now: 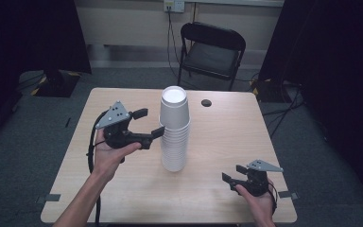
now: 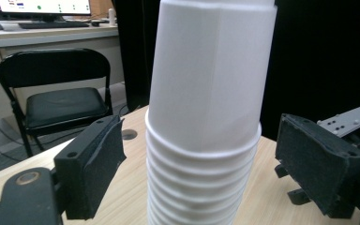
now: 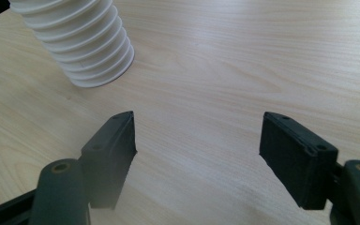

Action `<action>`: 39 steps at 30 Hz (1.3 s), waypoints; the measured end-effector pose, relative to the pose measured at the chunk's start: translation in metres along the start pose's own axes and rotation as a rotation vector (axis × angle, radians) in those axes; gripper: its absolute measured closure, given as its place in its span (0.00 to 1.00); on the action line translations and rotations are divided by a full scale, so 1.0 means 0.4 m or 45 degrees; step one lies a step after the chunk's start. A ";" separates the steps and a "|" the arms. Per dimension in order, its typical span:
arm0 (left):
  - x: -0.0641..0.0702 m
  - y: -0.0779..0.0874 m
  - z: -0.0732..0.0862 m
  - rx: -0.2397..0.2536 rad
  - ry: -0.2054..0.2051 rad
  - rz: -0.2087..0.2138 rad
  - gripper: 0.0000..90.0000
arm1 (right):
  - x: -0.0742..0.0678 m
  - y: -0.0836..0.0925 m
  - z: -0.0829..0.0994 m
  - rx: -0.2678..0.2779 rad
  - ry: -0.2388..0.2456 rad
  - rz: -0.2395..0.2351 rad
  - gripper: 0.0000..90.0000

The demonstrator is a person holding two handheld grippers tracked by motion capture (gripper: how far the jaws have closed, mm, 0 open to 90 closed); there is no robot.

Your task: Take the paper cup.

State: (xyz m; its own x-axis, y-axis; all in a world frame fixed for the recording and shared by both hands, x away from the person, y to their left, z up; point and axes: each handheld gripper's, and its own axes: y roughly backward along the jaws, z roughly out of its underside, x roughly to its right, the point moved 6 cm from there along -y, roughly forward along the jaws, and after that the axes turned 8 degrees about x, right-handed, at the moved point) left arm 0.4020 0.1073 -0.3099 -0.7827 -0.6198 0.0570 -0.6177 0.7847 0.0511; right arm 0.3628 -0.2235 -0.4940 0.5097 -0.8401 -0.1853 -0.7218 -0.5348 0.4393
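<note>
A tall stack of white paper cups (image 1: 175,130) stands upright in the middle of the wooden table (image 1: 227,137). My left gripper (image 1: 150,123) is held above the table just left of the stack, open. In the left gripper view the stack (image 2: 206,117) rises between the two wide-spread jaws of the left gripper (image 2: 199,140), with a gap on each side. My right gripper (image 1: 233,173) rests low near the table's front right, open, with nothing between its fingers. In the right gripper view the right gripper (image 3: 197,131) points over bare wood, and the stack's base (image 3: 89,47) sits at the upper left.
A black folding chair (image 1: 212,47) stands beyond the table's far edge. A small dark round hole (image 1: 206,102) sits in the tabletop right of the stack's top. Black curtains hang at both sides. Cables trail across the grey floor.
</note>
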 end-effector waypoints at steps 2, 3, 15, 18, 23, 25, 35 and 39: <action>0.001 -0.002 -0.006 0.001 -0.009 -0.003 0.17 | 0.000 0.000 0.000 0.000 0.002 0.003 0.30; 0.003 -0.006 -0.013 0.004 -0.008 -0.001 0.17 | 0.001 0.000 0.000 0.002 0.003 0.006 0.29; 0.018 -0.053 -0.068 0.019 0.021 0.046 0.17 | 0.010 0.003 0.000 0.009 -0.003 0.035 0.24; 0.017 -0.071 -0.076 0.018 0.010 0.043 0.17 | 0.011 0.002 0.002 0.005 -0.011 0.028 0.24; 0.012 -0.099 -0.081 0.018 -0.009 0.033 0.17 | 0.010 0.001 0.001 0.008 -0.002 0.027 0.24; 0.011 -0.112 -0.082 0.016 -0.032 0.024 0.17 | 0.009 0.000 0.002 0.003 0.002 0.024 0.24; 0.016 -0.179 -0.072 -0.050 -0.002 0.040 0.17 | 0.015 0.000 0.005 0.004 -0.033 0.012 0.24; 0.010 -0.190 -0.052 -0.085 0.000 0.038 0.16 | 0.016 0.004 0.007 -0.005 -0.035 0.013 0.24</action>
State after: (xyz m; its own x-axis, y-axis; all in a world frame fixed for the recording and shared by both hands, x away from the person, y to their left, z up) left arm 0.4474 0.0450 -0.2926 -0.8004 -0.5964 0.0599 -0.5879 0.8006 0.1156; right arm 0.3637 -0.2300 -0.4969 0.4892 -0.8478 -0.2046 -0.7250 -0.5257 0.4450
